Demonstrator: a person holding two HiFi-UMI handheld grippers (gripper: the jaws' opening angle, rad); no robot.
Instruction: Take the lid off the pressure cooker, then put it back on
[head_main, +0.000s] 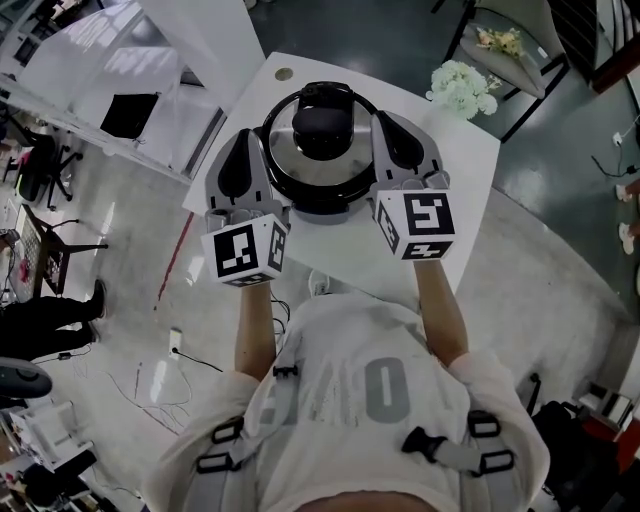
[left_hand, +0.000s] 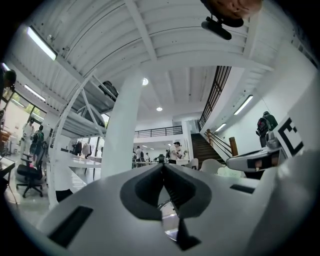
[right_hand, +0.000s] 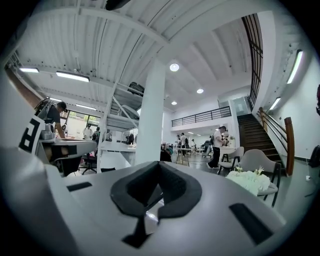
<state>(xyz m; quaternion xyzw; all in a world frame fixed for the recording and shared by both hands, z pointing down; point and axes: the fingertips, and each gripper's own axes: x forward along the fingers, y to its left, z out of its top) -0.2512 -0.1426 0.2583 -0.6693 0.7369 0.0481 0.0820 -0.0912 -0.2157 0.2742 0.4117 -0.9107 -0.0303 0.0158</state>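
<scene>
The pressure cooker (head_main: 300, 196) stands in the middle of the white table (head_main: 462, 180) with its lid (head_main: 288, 152) seated on it, so judging by how things lie, the lifting step is not yet done. The cooker sits squarely between the two tools. The left gripper (head_main: 248, 136) lies along its left flank and the right gripper (head_main: 386, 119) along its right flank, both just beside the rim. Both point away from the person rather than in toward the pot. So the lid lies inward from each tool, to the right of the left gripper and to the left of the right one. Its black central knob (head_main: 322, 126) is about midway between them, and neither hand is clearly nearer. The right gripper reaches a little further along the cooker than the left. A dark fitting (head_main: 328, 94) sits at the lid's far rim, so the lid's hardware seems to run from the centre away from the person, roughly parallel to both tools. In each gripper view the jaws are closed tip to tip with nothing caught between the pads. Only a sliver of shiny metal shows through the gap beneath them, most likely the lid. Whether either tool touches the cooker's side cannot be told from the head view. To get hold of the lid, each tool would likely have to open and turn inward.
</scene>
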